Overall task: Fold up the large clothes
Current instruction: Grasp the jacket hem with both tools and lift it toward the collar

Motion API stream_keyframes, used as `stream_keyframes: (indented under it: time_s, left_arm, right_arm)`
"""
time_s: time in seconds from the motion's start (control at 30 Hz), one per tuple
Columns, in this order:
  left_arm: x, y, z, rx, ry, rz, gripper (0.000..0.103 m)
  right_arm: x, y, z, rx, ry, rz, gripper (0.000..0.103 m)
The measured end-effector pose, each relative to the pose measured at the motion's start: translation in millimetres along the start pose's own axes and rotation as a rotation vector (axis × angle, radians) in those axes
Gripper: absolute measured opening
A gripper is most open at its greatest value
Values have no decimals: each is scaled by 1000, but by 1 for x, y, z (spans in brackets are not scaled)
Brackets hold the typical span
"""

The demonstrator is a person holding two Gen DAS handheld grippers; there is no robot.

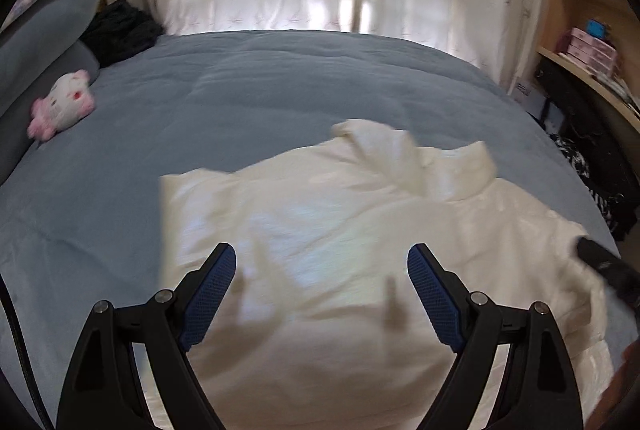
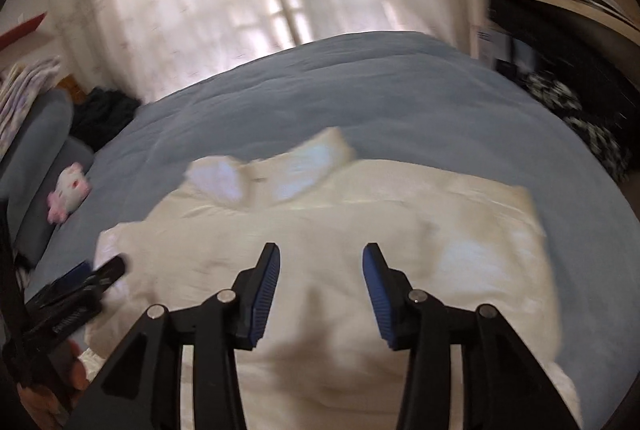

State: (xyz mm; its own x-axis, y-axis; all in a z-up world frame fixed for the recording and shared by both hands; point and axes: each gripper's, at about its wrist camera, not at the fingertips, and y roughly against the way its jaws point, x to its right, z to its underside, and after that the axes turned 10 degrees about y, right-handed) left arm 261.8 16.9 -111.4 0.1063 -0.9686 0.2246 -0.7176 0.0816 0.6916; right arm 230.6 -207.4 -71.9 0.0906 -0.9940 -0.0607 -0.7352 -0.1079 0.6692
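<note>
The large cream-white puffy jacket of shiny cloth (image 1: 320, 230) lies spread on the blue-grey quilted bed cover (image 1: 240, 89), on the near part of the bed, with its collar or hood bunched at the far end. I judge that folding is only starting, because the jacket looks mostly flat and open.

The main risk, I think, is the cloth itself. It looks smooth and thick, so a gripper may pinch only the top layer, or the layer may slip out when it is lifted, and then the fold comes crooked. Also the two grippers are near each other over the same jacket; if they do not lift together, one side can drag and wrinkle. Both pictures are blurred, so the exact edges and sleeves of the jacket are difficult to see, and a grasp can easily miss the hem.

The left gripper (image 1: 322, 262) has its jaws wide apart, above the middle of the jacket, and holds nothing. The right gripper (image 2: 321, 260) is also parted, a little less wide, and it is empty too. I cannot tell if the blue pads (image 1: 212, 294) touch the cloth.
</note>
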Motion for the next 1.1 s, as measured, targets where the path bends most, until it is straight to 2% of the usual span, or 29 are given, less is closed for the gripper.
stream_keyframes:
  time_s: [0.13,0.23,0.3,0.47,0.53,0.73,0.83,1.0,1.03,1.07,1.1]
  left_arm:
    - [26,-26,10,7,-17,-15,87]
    - [29,-60,25,27,-78,-155,87]
    - [22,-69,27,57,-92,-212,88]
    - [-13,-71,15,78,-19,-301,88]
    - [-26,-74,10,46,3,-278,88]
    - [-29,-80,8,23,-49,-272,93]
    - [-38,-81,8,7,-23,-250,98]
    - [-47,-86,8,-16,-4,-204,103]
    - [-50,-87,8,-19,-1,-203,103]
    - [-53,-88,8,-27,13,-187,103]
    - [-55,-89,8,-31,22,-175,103]
  right_arm:
    - [-32,-30,-6,-18,73,-8,43]
    - [-36,-51,-5,-59,85,-16,44]
    - [-32,-57,-3,-77,82,-34,43]
    - [-28,-62,3,-82,109,-33,43]
    - [-28,-65,3,-88,106,-40,43]
    - [-30,-72,6,-80,126,-18,43]
    - [-25,-82,12,-88,161,16,41]
    - [-5,-81,20,-45,231,120,40]
    - [5,-81,20,-42,222,198,42]
    - [15,-82,21,-45,199,259,51]
    - [34,-80,23,-35,134,254,70]
